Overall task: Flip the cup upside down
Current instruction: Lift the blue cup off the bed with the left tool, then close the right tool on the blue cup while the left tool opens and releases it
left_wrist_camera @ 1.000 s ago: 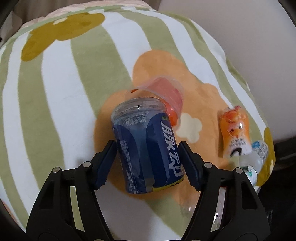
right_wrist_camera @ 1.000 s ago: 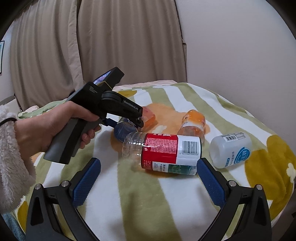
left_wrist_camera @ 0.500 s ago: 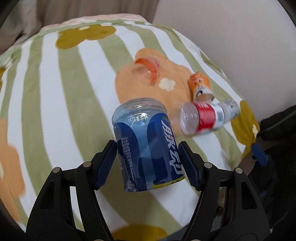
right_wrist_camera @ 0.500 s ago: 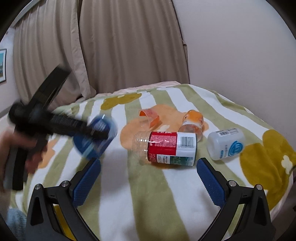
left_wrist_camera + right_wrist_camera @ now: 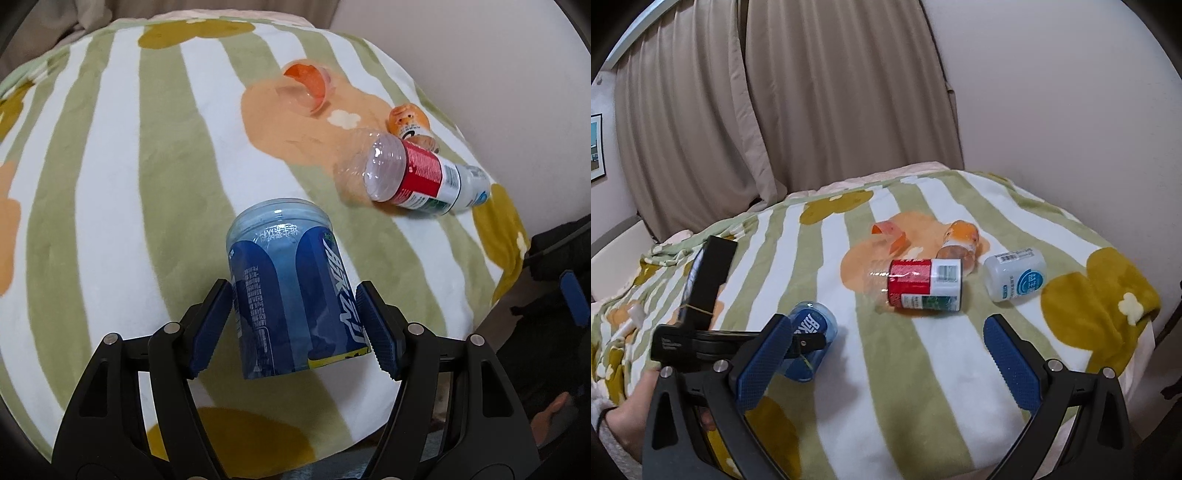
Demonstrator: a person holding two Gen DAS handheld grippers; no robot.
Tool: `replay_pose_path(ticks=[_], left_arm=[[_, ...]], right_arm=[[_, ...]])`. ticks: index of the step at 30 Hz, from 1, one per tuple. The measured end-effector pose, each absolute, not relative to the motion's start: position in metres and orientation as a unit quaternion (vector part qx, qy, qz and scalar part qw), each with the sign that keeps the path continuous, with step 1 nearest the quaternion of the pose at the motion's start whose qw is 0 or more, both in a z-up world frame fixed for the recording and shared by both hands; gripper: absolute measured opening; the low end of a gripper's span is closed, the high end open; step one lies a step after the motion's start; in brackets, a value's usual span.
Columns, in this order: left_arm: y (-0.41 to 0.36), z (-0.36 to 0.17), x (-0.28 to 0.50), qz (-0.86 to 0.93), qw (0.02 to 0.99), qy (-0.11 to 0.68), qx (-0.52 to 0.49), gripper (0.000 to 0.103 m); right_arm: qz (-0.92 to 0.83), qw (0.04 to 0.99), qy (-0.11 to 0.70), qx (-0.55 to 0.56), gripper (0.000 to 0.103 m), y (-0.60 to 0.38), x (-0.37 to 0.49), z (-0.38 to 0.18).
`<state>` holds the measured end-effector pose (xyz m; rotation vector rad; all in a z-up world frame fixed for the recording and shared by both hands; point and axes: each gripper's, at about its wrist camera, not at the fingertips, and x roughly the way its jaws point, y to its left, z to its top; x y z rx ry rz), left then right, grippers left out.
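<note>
My left gripper [image 5: 295, 328] is shut on a blue plastic cup [image 5: 291, 288] with white lettering, its closed end pointing away from the camera. In the right wrist view the same cup [image 5: 812, 328] sits low over the striped blanket [image 5: 886, 387] at the left, held by the left gripper [image 5: 809, 341]. Whether it touches the blanket is unclear. My right gripper [image 5: 882, 362] is open and empty, above the blanket's front part.
On the blanket lie an orange cup [image 5: 890, 236] on its side, a clear cup with a red and white label [image 5: 919, 282], an orange printed cup [image 5: 962, 240] and a white cup with a blue mark [image 5: 1015, 273]. A wall stands right, curtains behind.
My left gripper carried the blue cup away from the other cups, to the left and toward the front of the blanket, then lower. The right gripper stayed open and nearly still.
</note>
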<state>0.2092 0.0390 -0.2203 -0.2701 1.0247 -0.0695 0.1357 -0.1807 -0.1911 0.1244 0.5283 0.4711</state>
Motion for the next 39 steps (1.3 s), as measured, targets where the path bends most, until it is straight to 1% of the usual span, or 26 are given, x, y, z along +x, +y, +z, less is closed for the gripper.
replay_pose_path(ticks=[2, 3, 4, 5, 6, 10, 13, 16, 19, 23, 28, 30, 34, 36, 37, 38, 39], left_arm=[[0.038, -0.221, 0.208, -0.032, 0.864, 0.488, -0.121, 0.069], [0.037, -0.221, 0.209, -0.031, 0.864, 0.490, -0.114, 0.072], [0.038, -0.222, 0.209, -0.030, 0.863, 0.491, -0.110, 0.081], [0.038, -0.221, 0.208, -0.030, 0.864, 0.491, -0.105, 0.088], [0.038, -0.219, 0.207, -0.031, 0.867, 0.486, -0.104, 0.089], [0.042, -0.210, 0.198, -0.030, 0.874, 0.476, -0.092, 0.090], [0.049, -0.203, 0.189, -0.029, 0.878, 0.472, -0.079, 0.091], [0.060, -0.199, 0.179, -0.030, 0.879, 0.471, -0.069, 0.092], [0.076, -0.196, 0.168, -0.031, 0.881, 0.469, -0.057, 0.093], [0.097, -0.195, 0.155, -0.031, 0.882, 0.468, -0.051, 0.093], [0.118, -0.197, 0.145, -0.030, 0.884, 0.464, -0.055, 0.093], [0.125, -0.200, 0.143, -0.031, 0.884, 0.464, -0.055, 0.093], [0.131, -0.209, 0.142, -0.035, 0.882, 0.467, -0.057, 0.093], [0.135, -0.213, 0.142, -0.037, 0.881, 0.468, -0.064, 0.093], [0.136, -0.214, 0.142, -0.038, 0.880, 0.468, -0.068, 0.093], [0.137, -0.216, 0.142, -0.039, 0.880, 0.468, -0.071, 0.093], [0.138, -0.216, 0.142, -0.038, 0.880, 0.468, -0.072, 0.093]], right_arm=[[0.230, 0.936, 0.261, 0.055, 0.103, -0.180, 0.133, -0.191], [0.231, 0.935, 0.263, 0.050, 0.103, -0.179, 0.133, -0.191], [0.231, 0.935, 0.264, 0.048, 0.103, -0.179, 0.132, -0.190], [0.232, 0.935, 0.265, 0.046, 0.103, -0.178, 0.131, -0.189], [0.234, 0.934, 0.267, 0.044, 0.103, -0.178, 0.132, -0.188], [0.245, 0.925, 0.286, 0.048, 0.103, -0.174, 0.139, -0.186], [0.247, 0.915, 0.316, 0.036, 0.103, -0.164, 0.154, -0.182], [0.260, 0.890, 0.373, 0.022, 0.103, -0.140, 0.180, -0.181], [0.295, 0.846, 0.443, 0.038, 0.103, -0.111, 0.209, -0.189], [0.312, 0.780, 0.541, 0.052, 0.103, -0.064, 0.244, -0.214], [0.298, 0.725, 0.619, 0.051, 0.102, -0.023, 0.270, -0.246], [0.287, 0.706, 0.645, 0.050, 0.094, -0.012, 0.275, -0.259], [0.270, 0.691, 0.669, 0.044, 0.084, -0.002, 0.278, -0.271], [0.264, 0.687, 0.676, 0.040, 0.075, 0.000, 0.278, -0.274], [0.261, 0.686, 0.678, 0.038, 0.072, 0.004, 0.278, -0.276], [0.259, 0.685, 0.680, 0.035, 0.064, 0.005, 0.278, -0.277], [0.259, 0.684, 0.681, 0.035, 0.060, 0.004, 0.278, -0.277]])
